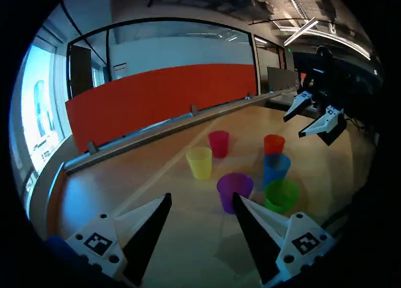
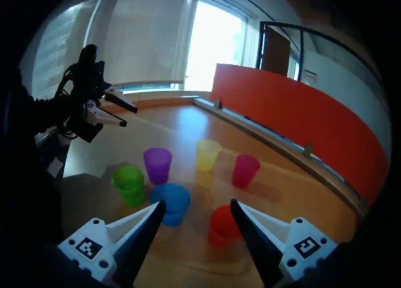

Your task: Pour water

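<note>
Now | left hand-held gripper (image 1: 200,195) and right hand-held gripper (image 2: 197,202) both open, empty | cups (image 1: 275,167) upright on table (image 1: 150,187), clustered | purple cup (image 1: 234,190) just ahead of left, off its right finger | red cup (image 2: 223,227) nearest right, just ahead.

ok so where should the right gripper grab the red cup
Probably its side wall, about mid-height: the red cup stands upright, mouth up, just ahead of the open right gripper. Come in level from the near side, a finger on each flank; the blue cup stands close beside it.
</note>
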